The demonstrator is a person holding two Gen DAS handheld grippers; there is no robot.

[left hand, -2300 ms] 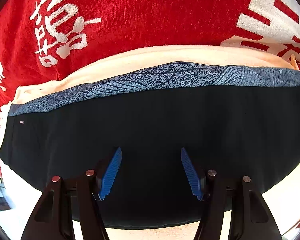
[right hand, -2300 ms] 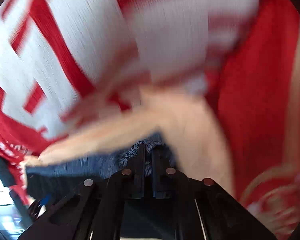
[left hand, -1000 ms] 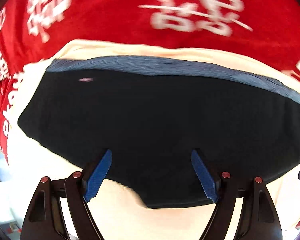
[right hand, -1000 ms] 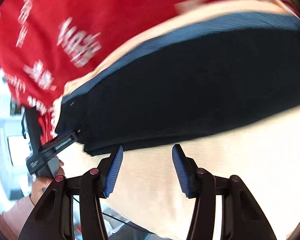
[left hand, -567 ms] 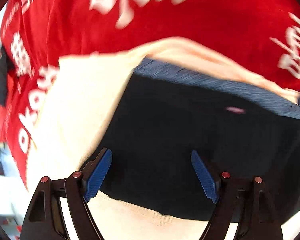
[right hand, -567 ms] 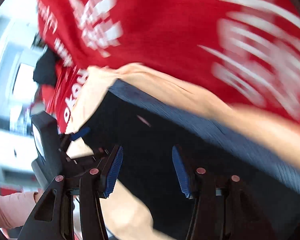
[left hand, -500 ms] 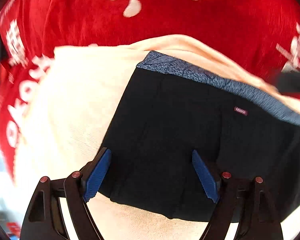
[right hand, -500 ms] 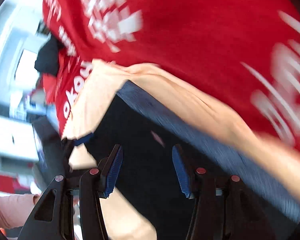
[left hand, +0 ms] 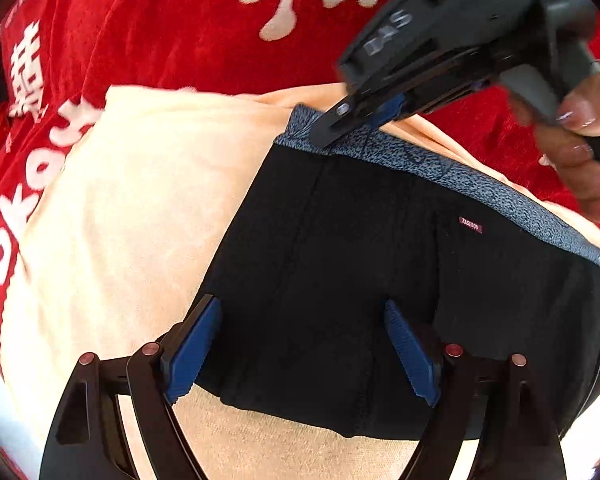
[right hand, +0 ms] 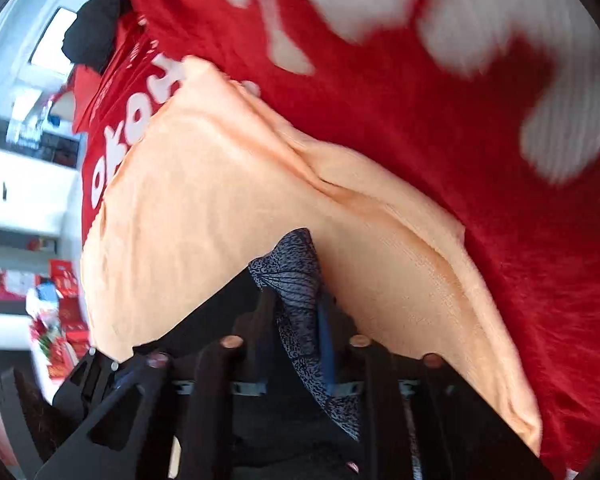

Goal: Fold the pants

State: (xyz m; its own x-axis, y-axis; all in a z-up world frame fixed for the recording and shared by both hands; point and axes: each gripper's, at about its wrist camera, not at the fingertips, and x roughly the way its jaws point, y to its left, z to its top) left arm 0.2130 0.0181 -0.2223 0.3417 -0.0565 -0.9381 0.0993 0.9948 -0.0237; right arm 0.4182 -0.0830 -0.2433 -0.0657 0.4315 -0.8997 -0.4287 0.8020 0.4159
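My left claw (left hand: 304, 344) hangs wide open over the lower edge of the black pants (left hand: 380, 280), its blue pads apart and pressing nothing. The pants lie across the centre and right of the left view on a peach towel (left hand: 140, 208), with a red blanket (left hand: 140, 32) beyond. My right claw (left hand: 340, 120), at upper right there, has just been closing and now pinches the grey patterned waistband (right hand: 296, 280) at its corner. In the right view, the band runs between the nearly shut fingers.
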